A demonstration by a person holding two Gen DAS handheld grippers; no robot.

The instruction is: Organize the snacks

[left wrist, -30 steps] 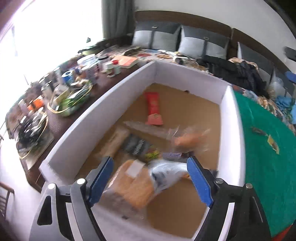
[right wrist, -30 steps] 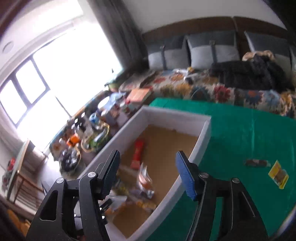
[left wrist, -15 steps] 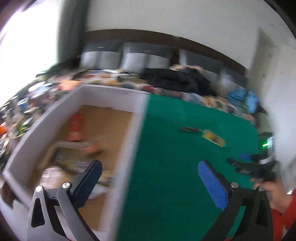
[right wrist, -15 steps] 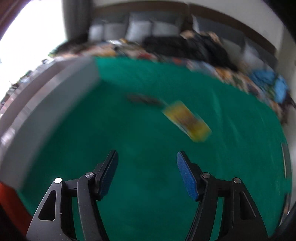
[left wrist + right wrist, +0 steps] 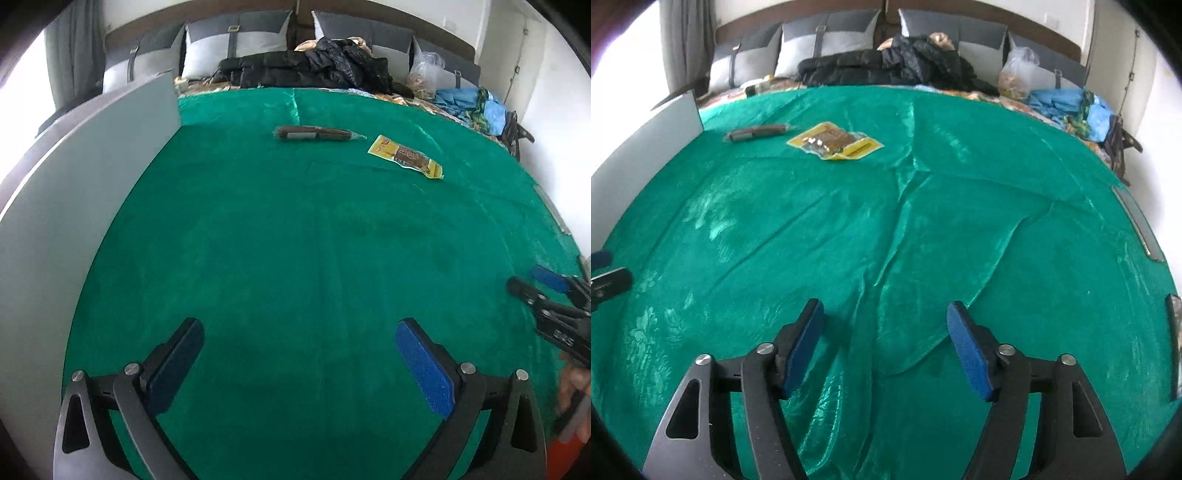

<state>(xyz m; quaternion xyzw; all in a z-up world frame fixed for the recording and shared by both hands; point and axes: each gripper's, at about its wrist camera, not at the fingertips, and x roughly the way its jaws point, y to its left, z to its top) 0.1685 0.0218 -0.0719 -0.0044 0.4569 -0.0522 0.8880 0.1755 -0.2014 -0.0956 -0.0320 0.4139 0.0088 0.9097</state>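
Note:
Two snacks lie on the green cloth [image 5: 295, 240] far ahead of both grippers: a long brown snack stick [image 5: 314, 133] [image 5: 757, 132] in clear wrap and a flat yellow packet [image 5: 405, 156] [image 5: 835, 144]. My left gripper [image 5: 300, 354] is wide open with nothing between its blue pads. My right gripper [image 5: 885, 339] hangs over wrinkled cloth, its jaws opening and empty; it also shows at the right edge of the left wrist view [image 5: 543, 291]. The white box wall [image 5: 74, 177] [image 5: 642, 147] stands at the left.
Behind the cloth lie grey pillows [image 5: 236, 51], a black jacket [image 5: 314, 68], a clear bag [image 5: 1019, 74] and blue fabric [image 5: 1067, 103]. A person's hand [image 5: 574, 387] holds the right gripper. The cloth is creased in the middle [image 5: 905, 240].
Both grippers swung right and down from over the box to over the green cloth. The left gripper let go of a wrapped snack into the box and opened wide. The right jaws widened.

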